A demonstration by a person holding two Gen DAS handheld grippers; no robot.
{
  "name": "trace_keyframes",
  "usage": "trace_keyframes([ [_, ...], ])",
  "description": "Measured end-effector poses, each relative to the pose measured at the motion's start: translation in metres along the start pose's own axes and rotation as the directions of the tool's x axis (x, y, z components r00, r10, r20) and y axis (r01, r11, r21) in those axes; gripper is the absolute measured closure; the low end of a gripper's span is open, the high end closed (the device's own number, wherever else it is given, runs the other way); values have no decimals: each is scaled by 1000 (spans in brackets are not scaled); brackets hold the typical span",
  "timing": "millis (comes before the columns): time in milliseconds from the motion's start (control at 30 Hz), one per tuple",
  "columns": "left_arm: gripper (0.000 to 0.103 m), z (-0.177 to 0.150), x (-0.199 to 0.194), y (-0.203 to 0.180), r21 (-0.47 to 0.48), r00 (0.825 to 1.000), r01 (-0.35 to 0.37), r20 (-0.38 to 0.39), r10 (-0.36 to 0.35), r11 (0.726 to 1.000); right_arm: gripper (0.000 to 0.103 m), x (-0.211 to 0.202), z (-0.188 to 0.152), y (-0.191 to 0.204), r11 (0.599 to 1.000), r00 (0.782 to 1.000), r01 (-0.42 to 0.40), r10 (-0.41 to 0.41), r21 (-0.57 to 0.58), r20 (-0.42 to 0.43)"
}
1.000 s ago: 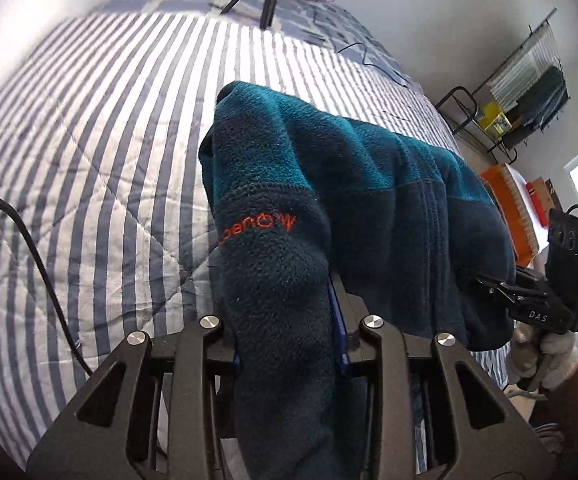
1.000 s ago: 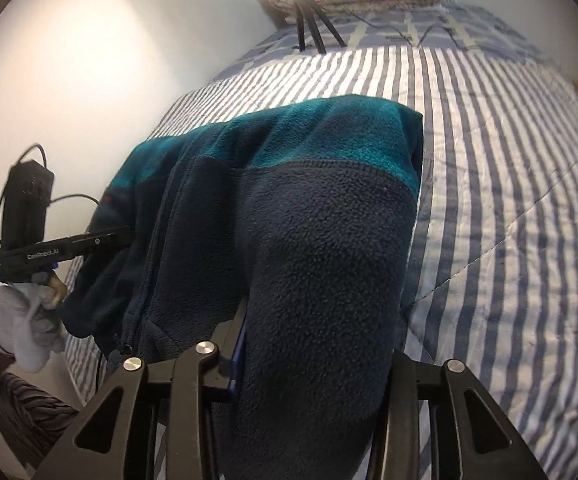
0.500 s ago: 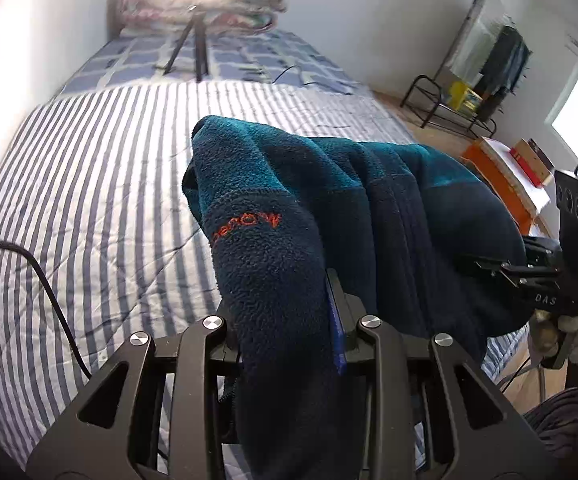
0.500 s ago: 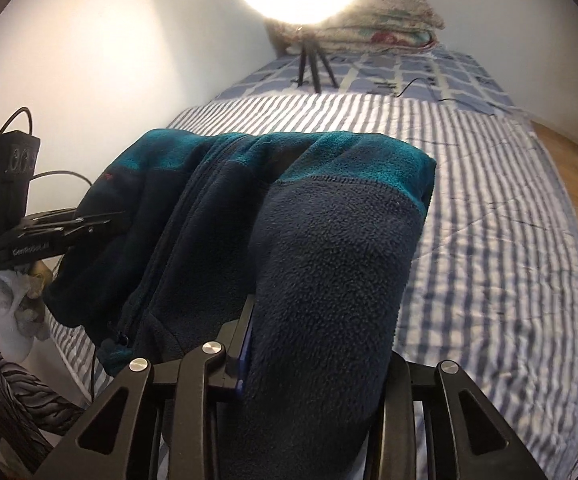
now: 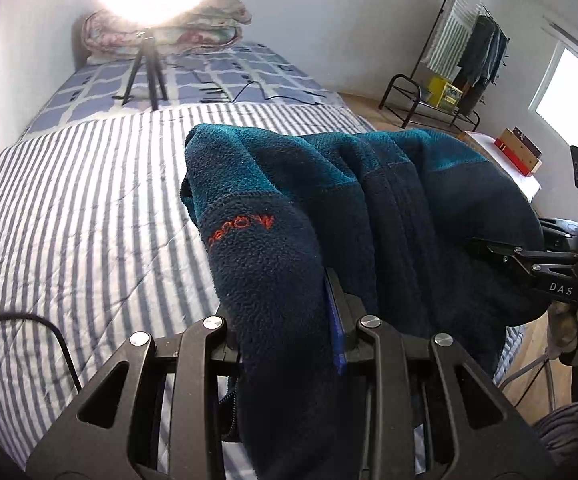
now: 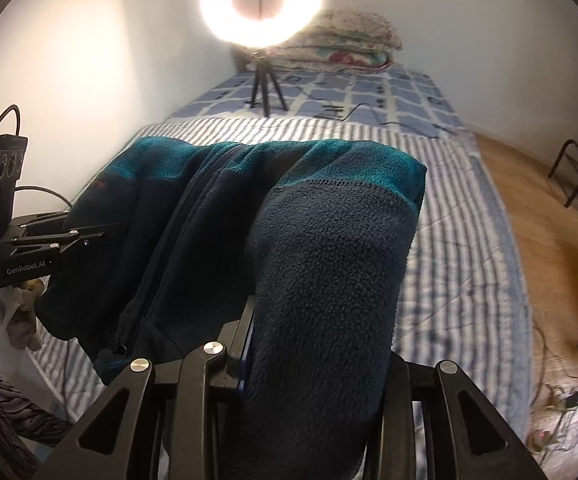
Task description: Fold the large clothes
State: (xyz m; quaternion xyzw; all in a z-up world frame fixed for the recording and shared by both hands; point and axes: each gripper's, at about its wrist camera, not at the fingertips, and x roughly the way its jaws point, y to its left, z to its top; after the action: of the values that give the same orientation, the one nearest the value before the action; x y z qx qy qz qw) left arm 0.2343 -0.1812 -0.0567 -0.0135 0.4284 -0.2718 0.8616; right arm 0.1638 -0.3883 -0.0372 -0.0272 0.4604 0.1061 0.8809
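Note:
A navy and teal fleece jacket [image 5: 369, 208] hangs between my two grippers, lifted above the striped bed [image 5: 69, 216]. It has orange lettering on one part and a zip down the middle. My left gripper [image 5: 289, 312] is shut on one end of the fleece. My right gripper [image 6: 313, 344] is shut on the other end [image 6: 329, 260]. Each gripper shows in the other's view, the right one [image 5: 529, 260] and the left one [image 6: 49, 244], biting the jacket's edge. The fingertips are buried in fabric.
A ring light on a tripod [image 6: 261, 0] stands on the bed's far end, before folded quilts [image 6: 349, 44]. Cables [image 5: 273, 96] lie on the checked sheet. A clothes rack [image 5: 469, 48] and books [image 5: 517, 152] are to the right. Wood floor [image 6: 549, 220] flanks the bed.
Both grippers have risen and tilted up with the jacket, lifting it off the bed. The far end of the room has come into view.

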Motion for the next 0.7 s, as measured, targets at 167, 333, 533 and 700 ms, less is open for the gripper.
trace_keyframes([
  [167,74,19,26,-11,12,1000,13,3,-13,1000,71,5,10,-22,999,999,38,-38,-8,8],
  [333,74,42,57,-19,12,999,30,15,-30,999,71,14,24,-46,996,996,87,-86,-23,21],
  [533,74,76,98,-27,13,998,42,45,-42,999,71,33,51,-84,990,990,135,-134,-36,42],
  [700,74,116,141,-30,14,996,59,72,-60,998,71,54,77,-126,988,987,152,-151,-13,59],
])
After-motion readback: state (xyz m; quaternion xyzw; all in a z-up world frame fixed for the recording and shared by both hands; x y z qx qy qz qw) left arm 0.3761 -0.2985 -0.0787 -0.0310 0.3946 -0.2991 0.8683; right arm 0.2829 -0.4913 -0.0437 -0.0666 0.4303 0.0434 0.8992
